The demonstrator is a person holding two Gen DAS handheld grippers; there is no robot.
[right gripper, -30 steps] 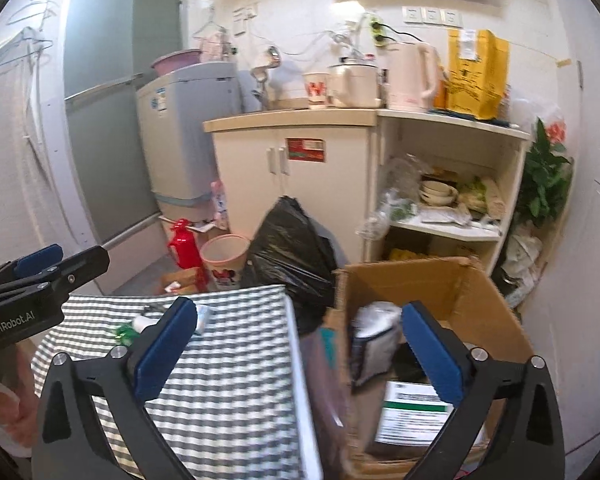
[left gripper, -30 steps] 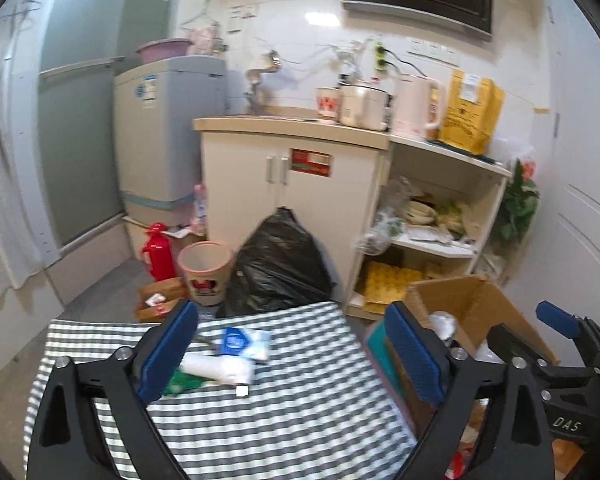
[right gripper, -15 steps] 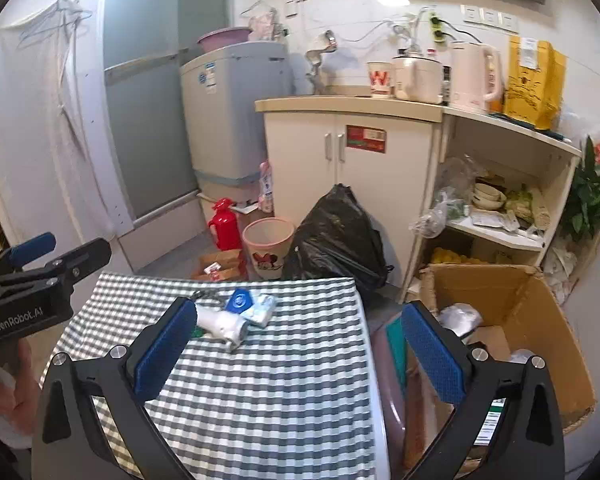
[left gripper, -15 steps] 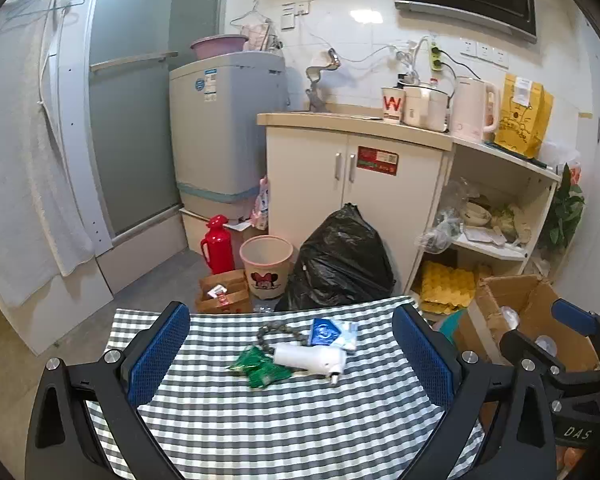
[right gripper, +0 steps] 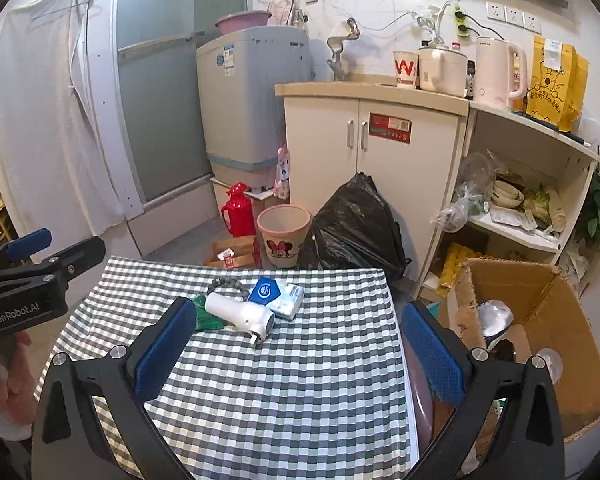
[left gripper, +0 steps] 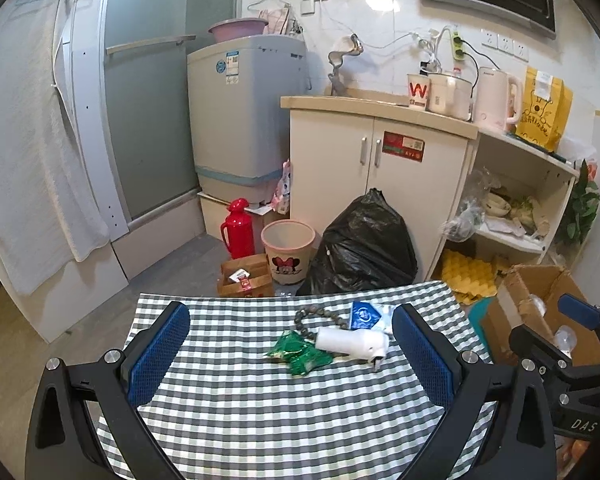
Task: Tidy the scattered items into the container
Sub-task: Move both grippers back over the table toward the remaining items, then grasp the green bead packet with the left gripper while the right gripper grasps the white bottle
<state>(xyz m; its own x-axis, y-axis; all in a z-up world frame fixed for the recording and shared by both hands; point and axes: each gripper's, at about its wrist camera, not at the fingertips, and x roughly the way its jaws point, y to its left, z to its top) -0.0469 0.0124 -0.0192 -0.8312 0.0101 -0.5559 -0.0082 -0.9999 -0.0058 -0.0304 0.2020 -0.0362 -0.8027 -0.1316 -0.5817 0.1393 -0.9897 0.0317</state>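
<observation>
Dryer [left gripper: 350, 343] lies crosswise, plug end [left gripper: 376, 364] pointing right.

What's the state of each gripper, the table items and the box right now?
left gripper: open, empty, above the checked table.
right gripper: open, empty.
white charger: lying on its side, prongs toward the camera.
green packet: flat, partly under the charger.
bead bracelet: on the cloth, behind the charger.
blue-and-white packet: flat on the cloth.
cardboard box: flaps open, already holds items.
</observation>
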